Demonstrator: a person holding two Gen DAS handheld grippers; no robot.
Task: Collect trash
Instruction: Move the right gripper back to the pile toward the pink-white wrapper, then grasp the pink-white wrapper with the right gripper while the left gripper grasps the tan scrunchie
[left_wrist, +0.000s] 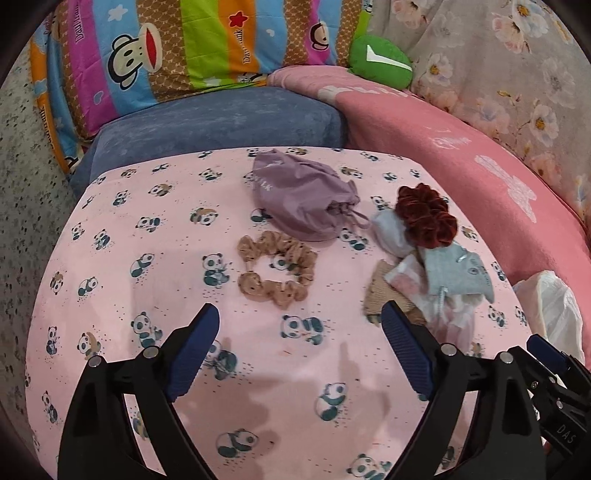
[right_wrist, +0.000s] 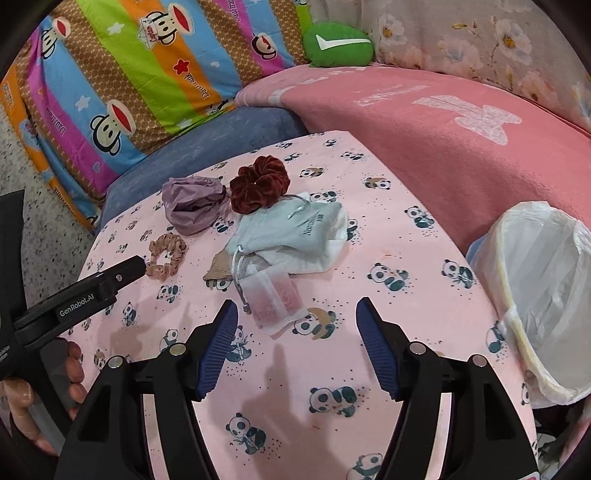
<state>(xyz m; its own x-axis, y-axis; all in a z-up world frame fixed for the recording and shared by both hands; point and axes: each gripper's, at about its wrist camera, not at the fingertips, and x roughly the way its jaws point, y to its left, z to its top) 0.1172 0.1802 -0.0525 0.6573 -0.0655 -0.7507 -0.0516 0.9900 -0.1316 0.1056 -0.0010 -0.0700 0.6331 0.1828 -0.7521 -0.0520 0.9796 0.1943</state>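
Observation:
On the pink panda-print cloth (left_wrist: 147, 280) lie a purple drawstring pouch (left_wrist: 299, 195), a tan scrunchie (left_wrist: 277, 269), a dark red velvet scrunchie (left_wrist: 424, 218), a grey-blue pouch (left_wrist: 454, 273), a small pink mesh sachet (right_wrist: 269, 295) and a beige piece (right_wrist: 221, 269). A bin lined with a white bag (right_wrist: 543, 291) stands at the cloth's right edge. My left gripper (left_wrist: 299, 325) is open and empty, just short of the tan scrunchie. My right gripper (right_wrist: 295, 317) is open and empty, just short of the mesh sachet (left_wrist: 406, 277).
A blue cushion (left_wrist: 221, 122) and a striped monkey-print pillow (left_wrist: 166, 55) lie behind the cloth. A pink blanket (right_wrist: 443, 140), a green plush (right_wrist: 336, 44) and floral fabric (left_wrist: 498, 66) lie to the right. Speckled floor (left_wrist: 22, 184) is at the left.

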